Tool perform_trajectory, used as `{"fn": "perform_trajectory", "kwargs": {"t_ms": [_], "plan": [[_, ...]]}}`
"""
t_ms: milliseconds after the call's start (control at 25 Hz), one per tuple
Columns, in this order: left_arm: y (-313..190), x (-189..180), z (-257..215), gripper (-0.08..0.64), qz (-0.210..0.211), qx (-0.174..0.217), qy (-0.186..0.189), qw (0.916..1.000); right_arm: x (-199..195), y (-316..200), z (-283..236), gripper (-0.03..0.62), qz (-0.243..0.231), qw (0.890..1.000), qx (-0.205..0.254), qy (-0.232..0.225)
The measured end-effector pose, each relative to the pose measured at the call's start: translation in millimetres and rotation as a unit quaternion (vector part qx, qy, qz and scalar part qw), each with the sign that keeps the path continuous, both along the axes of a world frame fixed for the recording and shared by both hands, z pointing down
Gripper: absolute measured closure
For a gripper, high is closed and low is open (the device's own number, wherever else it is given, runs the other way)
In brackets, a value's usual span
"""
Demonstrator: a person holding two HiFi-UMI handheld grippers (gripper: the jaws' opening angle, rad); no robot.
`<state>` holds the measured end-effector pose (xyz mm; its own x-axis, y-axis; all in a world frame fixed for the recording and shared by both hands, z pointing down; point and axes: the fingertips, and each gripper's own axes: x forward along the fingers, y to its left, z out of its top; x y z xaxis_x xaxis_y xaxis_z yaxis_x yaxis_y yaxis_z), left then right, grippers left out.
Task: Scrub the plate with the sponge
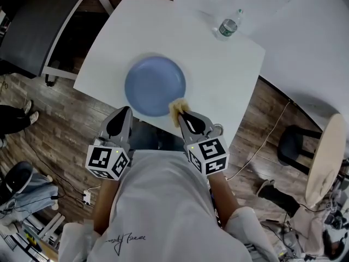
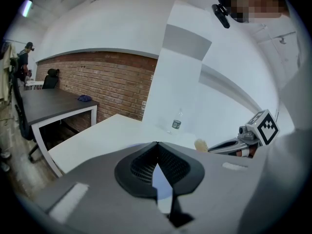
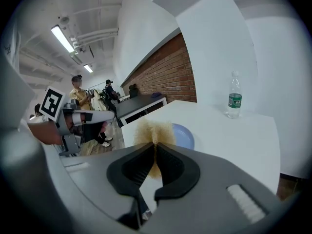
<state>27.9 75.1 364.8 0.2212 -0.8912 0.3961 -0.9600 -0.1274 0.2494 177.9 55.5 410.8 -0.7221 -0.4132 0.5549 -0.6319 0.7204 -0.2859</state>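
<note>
A round blue plate (image 1: 155, 85) lies on the white table (image 1: 218, 75), close to its near edge. My right gripper (image 1: 180, 112) is shut on a yellow sponge (image 1: 176, 109), which hangs at the plate's near right rim. The right gripper view shows the sponge (image 3: 153, 133) squeezed between the jaws, with the plate (image 3: 183, 135) just beyond it. My left gripper (image 1: 122, 111) is shut and empty, hovering off the table's near edge to the left of the plate. From the left gripper view I see the sponge (image 2: 201, 145) and my right gripper (image 2: 214, 147).
A clear plastic water bottle (image 1: 229, 25) with a green label stands at the table's far right. A dark table (image 1: 38, 21) sits to the left, a round stool (image 1: 326, 157) to the right. People stand in the background of the right gripper view.
</note>
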Motion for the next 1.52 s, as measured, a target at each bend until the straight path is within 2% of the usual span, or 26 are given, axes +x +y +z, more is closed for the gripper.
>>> {"fn": "perform_trajectory", "kwargs": {"t_ms": [200,600,840,1040,1320,1520], "plan": [[-11,-8,18,0.551,0.007,-0.019,0.003,0.9998,-7,-2,22,0.569,0.003,1.000,-0.025,0.015],[-51,-45,49,0.552,0.056,-0.067,-0.002,0.9962,-27,-21,55,0.571,0.041,0.996,-0.046,0.065],[-71,-62,82,0.532,0.105,-0.118,-0.010,0.9874,-35,-34,71,0.571,0.089,0.990,-0.056,0.095],[-91,-76,99,0.495,0.129,-0.132,-0.029,0.9824,-46,-31,81,0.571,0.102,0.985,-0.079,0.118],[-106,-79,125,0.476,0.188,-0.155,-0.037,0.9692,-55,-30,83,0.569,0.102,0.978,-0.090,0.156],[-115,-82,147,0.460,0.223,-0.169,-0.039,0.9594,-53,-37,94,0.569,0.138,0.968,-0.107,0.179]]}}
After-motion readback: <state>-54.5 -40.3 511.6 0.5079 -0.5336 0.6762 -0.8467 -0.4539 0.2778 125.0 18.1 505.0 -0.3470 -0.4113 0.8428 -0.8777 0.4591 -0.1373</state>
